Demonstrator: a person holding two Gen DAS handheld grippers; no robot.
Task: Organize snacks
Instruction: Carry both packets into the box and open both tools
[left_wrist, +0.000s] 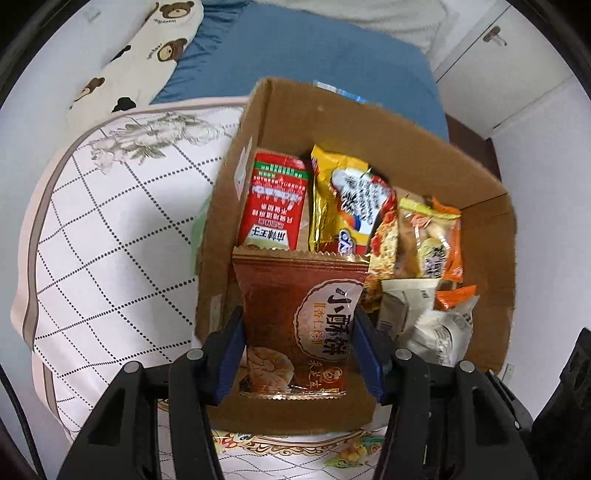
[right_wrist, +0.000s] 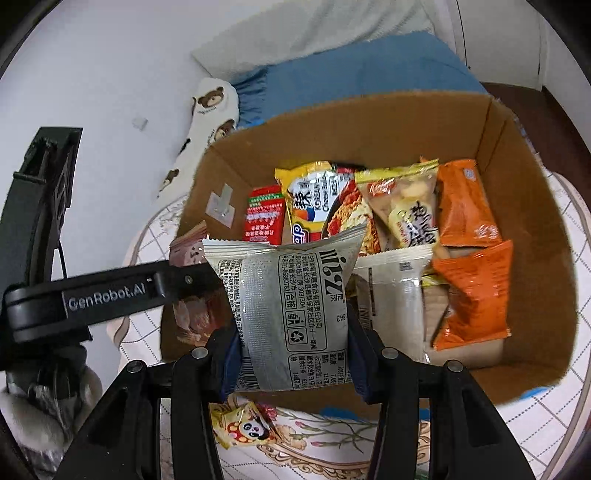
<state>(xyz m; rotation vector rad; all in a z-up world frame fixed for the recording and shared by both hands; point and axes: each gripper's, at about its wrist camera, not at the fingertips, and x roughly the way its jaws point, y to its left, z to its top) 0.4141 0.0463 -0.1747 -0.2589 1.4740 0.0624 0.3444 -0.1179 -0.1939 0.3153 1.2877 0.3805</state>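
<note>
White walls and a bed with a blue sheet (left_wrist: 314, 55) are seen behind; a checked quilt (left_wrist: 122, 236) carries an open cardboard box (left_wrist: 369, 122). A bear-print pillow (left_wrist: 147, 55) lies at the bed's far left.

Left gripper (left_wrist: 299, 350): jaws closed partway on a brown pastry packet (left_wrist: 295, 306), pinched at both side edges and held upright above the box's near-left corner.

Right gripper (right_wrist: 291, 350): jaws closed partway on a silver packet (right_wrist: 284, 295), gripped at its sides and held over the box's near wall. In the right wrist view the left gripper's black body is seen just beside it on the left, the brown packet partly hidden behind it.

Inside the box, stood on end: a red packet (left_wrist: 273, 199) at left, a yellow noodle pack (left_wrist: 347, 206) beside it, a clear biscuit bag (right_wrist: 402, 210), two orange packets (right_wrist: 465, 206) at right, a white packet (right_wrist: 391, 295) in front.

A small panda-print packet (right_wrist: 243, 424) lies on the quilt, in front of the box.
</note>
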